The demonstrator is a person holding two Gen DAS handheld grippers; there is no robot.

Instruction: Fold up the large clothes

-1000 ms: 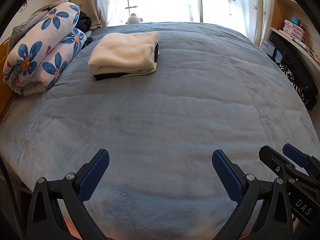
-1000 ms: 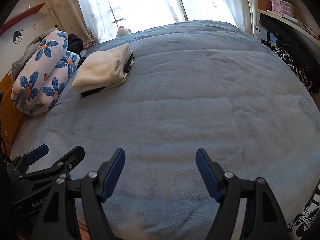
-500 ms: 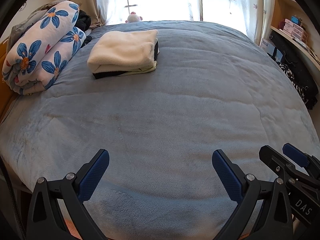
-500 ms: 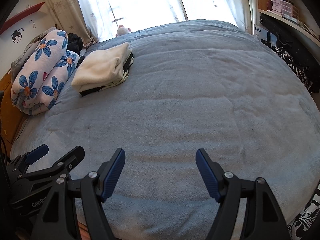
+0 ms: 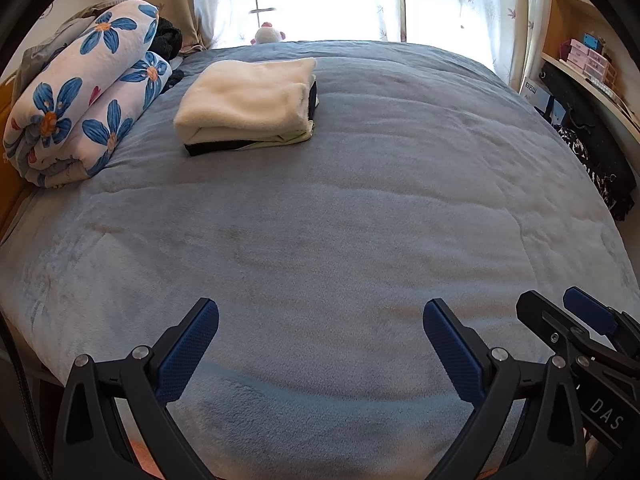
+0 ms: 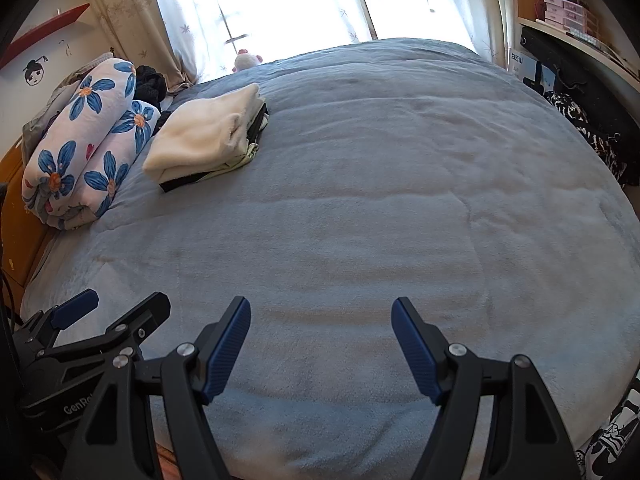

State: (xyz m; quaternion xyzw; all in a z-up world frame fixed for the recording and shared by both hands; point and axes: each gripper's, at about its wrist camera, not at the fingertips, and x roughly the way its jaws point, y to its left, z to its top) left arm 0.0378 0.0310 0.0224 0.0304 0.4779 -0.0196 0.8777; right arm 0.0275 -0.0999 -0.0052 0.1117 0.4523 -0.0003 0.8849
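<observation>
The folded cream garment (image 5: 248,98) is seen stacked toward the bed's (image 5: 360,220) far left corner, nearer the left gripper (image 5: 320,344); both left and right gripper (image 6: 320,344) fingers are spread, empty.

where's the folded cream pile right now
The folded cream pile lies on the blue bedspread in the upper left of both wrist views, just right of the rolled flowered quilt, well beyond both open grippers.

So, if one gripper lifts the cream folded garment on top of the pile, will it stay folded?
Probably not. The cream folded garment looks soft and fluffy, so it would likely droop and unfold. It also seems light, and the thinner layers beneath might shift.
</observation>
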